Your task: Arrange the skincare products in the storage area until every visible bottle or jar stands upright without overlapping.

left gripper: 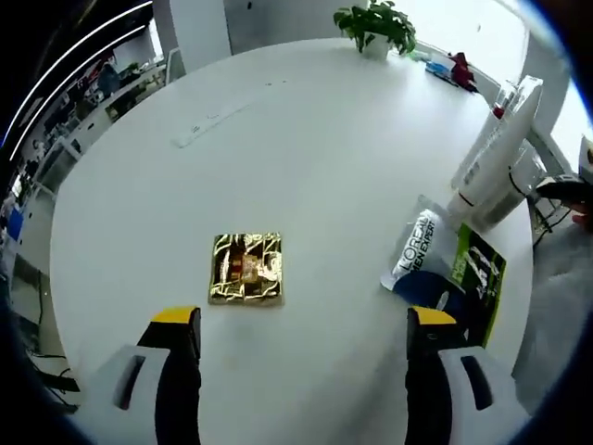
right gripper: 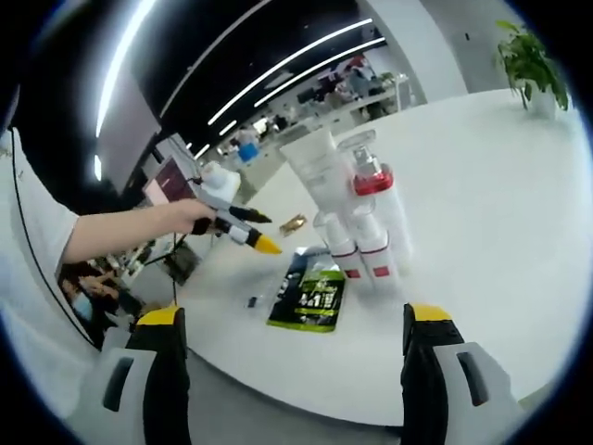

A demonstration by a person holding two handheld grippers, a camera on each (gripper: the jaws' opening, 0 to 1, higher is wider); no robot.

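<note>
Both grippers hang open and empty over a round white table (left gripper: 306, 139), with the skincare items bunched near its edge.

In the left gripper view the left gripper (left gripper: 304, 348) has its jaws spread wide with nothing between them. A gold foil packet (left gripper: 246, 268) lies flat at 12 o'clock from the jaws, wide bare tabletop all around it. At 2 o'clock, near the rim, lie a L'Oreal tube (left gripper: 419, 252) and a green-and-black sachet (left gripper: 482, 273), with white tubes (left gripper: 496, 153) beyond them. A potted plant (left gripper: 375, 26) sits at the far edge. In the right gripper view the right gripper (right gripper: 295, 357) is likewise wide open, and the upright bottles (right gripper: 357, 218) cluster at 12 o'clock, the sachet flat just beside them, close to the table edge. The left gripper, held in a hand (right gripper: 190, 215), hovers at 10 o'clock.
</note>
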